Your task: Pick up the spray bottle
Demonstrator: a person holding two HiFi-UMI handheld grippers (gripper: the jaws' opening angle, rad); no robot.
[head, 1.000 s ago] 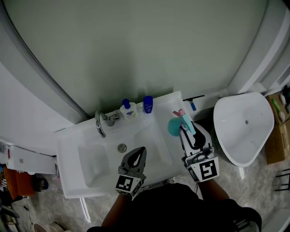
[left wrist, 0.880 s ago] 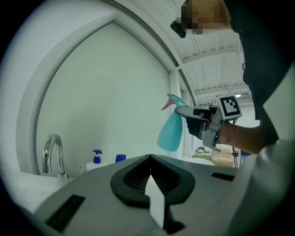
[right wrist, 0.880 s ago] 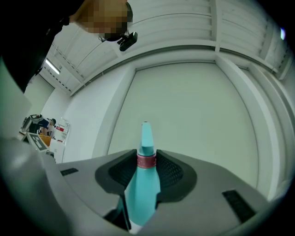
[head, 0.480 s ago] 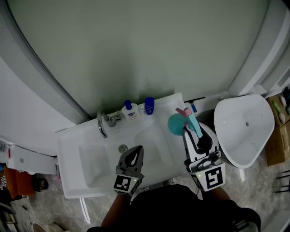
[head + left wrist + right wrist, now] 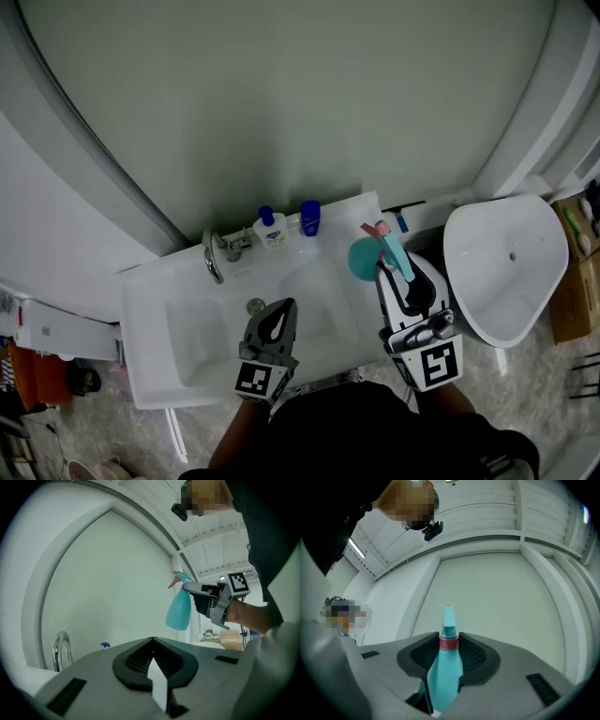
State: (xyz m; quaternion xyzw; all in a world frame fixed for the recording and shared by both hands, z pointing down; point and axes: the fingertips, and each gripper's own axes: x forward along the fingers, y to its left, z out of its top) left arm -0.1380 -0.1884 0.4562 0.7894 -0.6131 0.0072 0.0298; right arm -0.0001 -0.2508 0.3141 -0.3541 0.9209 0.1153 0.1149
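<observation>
Teal spray bottle (image 5: 444,670) up in the air over the right end of the counter (image 5: 150,286) — right hand-held gripper (image 5: 395,269) clamped on its neck. Left hand-held gripper (image 5: 151,643) closed, empty, over the sink basin (image 5: 202,339) — faucet (image 5: 212,255), white bottle (image 5: 270,230) and blue bottle (image 5: 309,217) at the back edge

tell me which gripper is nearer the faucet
Left. The left gripper is over the sink, just in front of the faucet; the right gripper, holding the bottle, is at its right end.
</observation>
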